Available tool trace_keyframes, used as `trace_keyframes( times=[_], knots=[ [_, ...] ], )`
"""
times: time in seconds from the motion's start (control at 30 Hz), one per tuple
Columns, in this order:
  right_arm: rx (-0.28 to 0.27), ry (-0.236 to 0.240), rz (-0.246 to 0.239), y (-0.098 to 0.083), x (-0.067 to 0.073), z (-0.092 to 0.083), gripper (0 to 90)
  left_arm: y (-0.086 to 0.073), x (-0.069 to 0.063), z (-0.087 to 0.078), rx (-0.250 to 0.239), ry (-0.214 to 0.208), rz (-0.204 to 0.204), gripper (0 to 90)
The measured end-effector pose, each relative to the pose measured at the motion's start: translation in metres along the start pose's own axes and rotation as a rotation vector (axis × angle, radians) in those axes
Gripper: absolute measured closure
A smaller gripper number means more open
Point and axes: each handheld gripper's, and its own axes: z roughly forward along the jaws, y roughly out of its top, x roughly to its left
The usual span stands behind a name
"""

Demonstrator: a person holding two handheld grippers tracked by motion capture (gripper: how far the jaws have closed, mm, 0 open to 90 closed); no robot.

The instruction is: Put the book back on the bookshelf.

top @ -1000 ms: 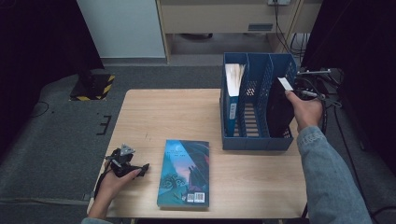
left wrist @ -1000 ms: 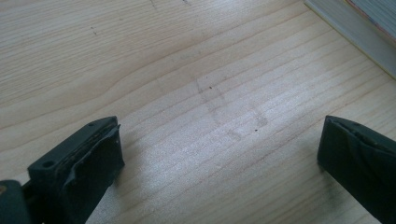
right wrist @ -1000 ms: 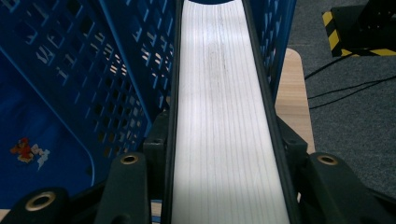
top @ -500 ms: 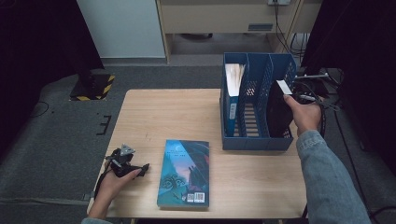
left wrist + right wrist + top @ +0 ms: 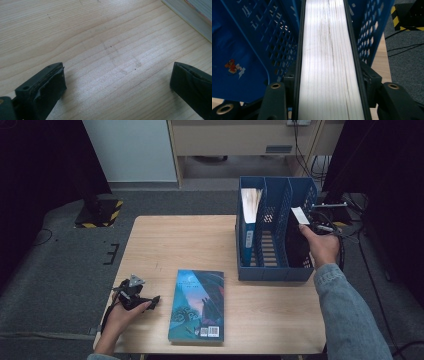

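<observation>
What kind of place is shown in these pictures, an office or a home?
Probably a lab or studio workspace rather than a home: a light wooden table stands on grey carpet, dark curtains hang at both sides, and a black block with yellow and black hazard stripes and loose cables lie on the floor.

**Desk layout around the file rack**

The file rack stands at the desk's right. A book stands in its right compartment, another book in its left. A third book lies flat on the desk, left of the rack and nearer the person.
</observation>
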Motion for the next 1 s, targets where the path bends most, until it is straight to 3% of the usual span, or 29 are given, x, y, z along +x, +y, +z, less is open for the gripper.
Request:
trace_keyframes(
  times=[0.1,0.23,0.43,0.63,0.87,1.0],
  knots=[
    [0.000,-0.023,-0.036,-0.0007,0.0035,-0.0010,46.5,0.0000,0.0002,-0.0001,0.003,0.000,0.003,0.0],
    [0.000,0.006,0.003,-0.0018,-0.0004,-0.0022,44.9,0.0001,0.0002,-0.0001,0.003,0.000,0.003,0.0],
    [0.002,0.036,0.021,-0.0014,-0.0037,-0.0037,42.6,0.0003,-0.0001,0.0000,0.003,0.000,0.004,0.0],
    [0.008,0.017,-0.016,-0.0010,-0.0026,-0.0031,37.8,0.0003,-0.0003,0.0002,0.001,-0.001,0.002,0.0],
    [0.015,0.037,-0.017,0.0027,0.0016,-0.0004,31.5,0.0003,-0.0007,0.0006,-0.005,-0.001,-0.004,0.0],
    [0.030,0.029,-0.021,0.0019,0.0010,0.0004,35.9,0.0003,-0.0008,0.0006,-0.004,-0.001,-0.004,0.0]
  ],
)
